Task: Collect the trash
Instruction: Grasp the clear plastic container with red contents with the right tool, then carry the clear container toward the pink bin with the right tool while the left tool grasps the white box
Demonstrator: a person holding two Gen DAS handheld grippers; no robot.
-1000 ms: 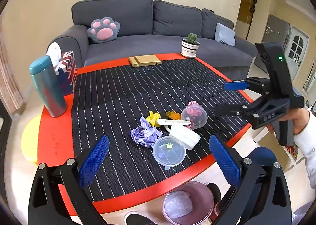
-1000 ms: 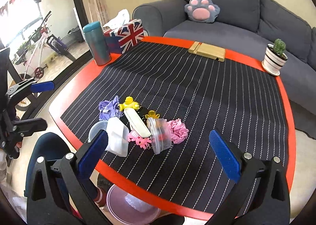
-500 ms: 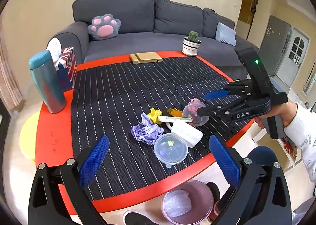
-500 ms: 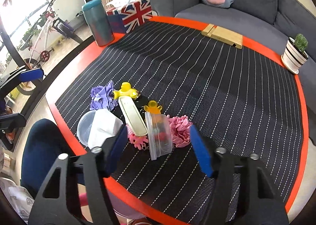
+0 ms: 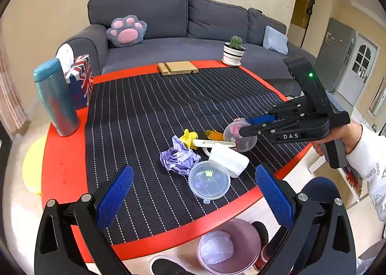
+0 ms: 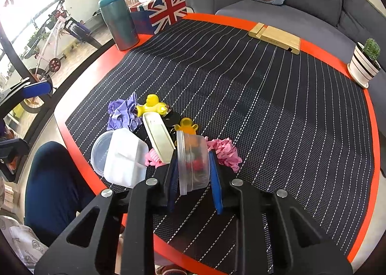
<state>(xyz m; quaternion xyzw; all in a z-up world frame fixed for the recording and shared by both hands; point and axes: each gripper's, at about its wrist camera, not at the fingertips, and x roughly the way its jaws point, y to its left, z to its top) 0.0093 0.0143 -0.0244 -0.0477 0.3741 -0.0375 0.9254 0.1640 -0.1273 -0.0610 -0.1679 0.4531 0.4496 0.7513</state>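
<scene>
While the right claw (image 6: 193, 173) is closing around a clear tub (image 6: 193, 161) and the left claw (image 5: 193, 193) hangs wide and empty, most litter remains on the bench (image 5: 62, 161).

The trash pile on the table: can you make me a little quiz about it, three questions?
1. True or false: the left gripper is open and empty.
2. What sits between the closing jaws of the right gripper? A) clear plastic cup B) a spoon C) a sock
3. Fill in: the crumpled paper beside the clear lid is ____ in colour.

Key: 1 true; 2 A; 3 purple.
</scene>
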